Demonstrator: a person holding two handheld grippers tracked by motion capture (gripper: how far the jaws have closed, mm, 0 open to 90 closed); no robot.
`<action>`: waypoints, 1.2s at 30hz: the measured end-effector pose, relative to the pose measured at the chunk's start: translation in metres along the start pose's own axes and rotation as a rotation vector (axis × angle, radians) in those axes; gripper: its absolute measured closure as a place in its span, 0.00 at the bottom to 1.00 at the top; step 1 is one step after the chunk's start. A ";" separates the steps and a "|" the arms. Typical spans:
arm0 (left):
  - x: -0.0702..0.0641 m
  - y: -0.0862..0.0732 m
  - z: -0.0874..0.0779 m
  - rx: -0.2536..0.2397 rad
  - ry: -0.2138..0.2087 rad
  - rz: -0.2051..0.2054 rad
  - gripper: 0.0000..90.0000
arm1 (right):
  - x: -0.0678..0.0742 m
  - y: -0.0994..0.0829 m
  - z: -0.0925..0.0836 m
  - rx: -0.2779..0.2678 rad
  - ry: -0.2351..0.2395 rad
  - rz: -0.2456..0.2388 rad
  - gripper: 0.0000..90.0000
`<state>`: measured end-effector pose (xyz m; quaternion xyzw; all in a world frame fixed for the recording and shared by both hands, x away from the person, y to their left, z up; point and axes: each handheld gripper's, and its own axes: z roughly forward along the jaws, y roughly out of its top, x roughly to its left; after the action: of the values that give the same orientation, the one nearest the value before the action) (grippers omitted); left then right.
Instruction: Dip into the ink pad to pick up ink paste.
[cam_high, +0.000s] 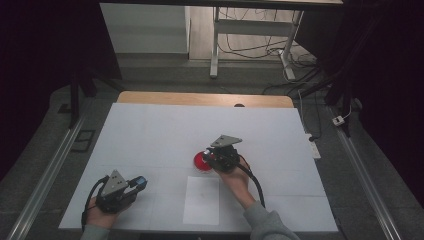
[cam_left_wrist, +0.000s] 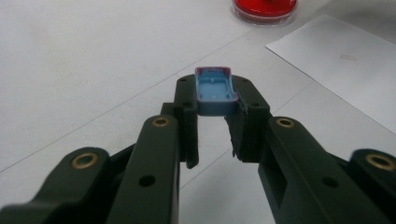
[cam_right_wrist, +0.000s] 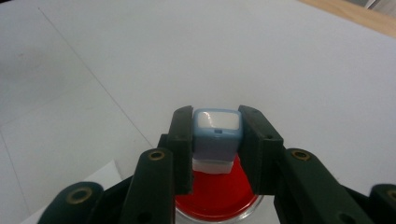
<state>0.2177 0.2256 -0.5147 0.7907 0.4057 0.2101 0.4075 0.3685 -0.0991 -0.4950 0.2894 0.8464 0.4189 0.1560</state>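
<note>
My left gripper (cam_high: 136, 186) rests near the table's front left corner, shut on a small blue cap (cam_left_wrist: 215, 91) whose hollow side faces up; the cap (cam_high: 140, 183) shows as a blue spot at the jaw tips. My right gripper (cam_high: 210, 159) is at mid-table, shut on a blue block (cam_right_wrist: 217, 133) with a white top face and a white base. That block hangs just above a round red dish (cam_right_wrist: 215, 198) with a clear rim. Whether the base touches the red surface cannot be told. The dish (cam_high: 201, 161) is half hidden by the right gripper.
A white sheet of paper (cam_high: 201, 200) lies in front of the red dish (cam_left_wrist: 265, 8), between my two hands. The white table cover (cam_high: 165, 130) has a wooden edge (cam_high: 205, 98) at the back. Floor rails and cables lie beyond.
</note>
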 end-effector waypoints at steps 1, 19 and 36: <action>0.000 0.000 0.000 0.000 0.000 0.000 0.82 | 0.000 0.000 0.001 0.006 0.001 0.000 0.74; 0.000 0.000 0.000 0.001 0.000 0.001 0.82 | 0.000 -0.004 0.006 0.036 -0.001 -0.001 0.74; 0.001 0.000 0.000 0.002 -0.001 0.000 0.82 | 0.001 -0.006 0.008 0.029 -0.002 0.005 0.74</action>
<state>0.2179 0.2265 -0.5150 0.7911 0.4060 0.2093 0.4068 0.3698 -0.0967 -0.5043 0.2941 0.8515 0.4067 0.1518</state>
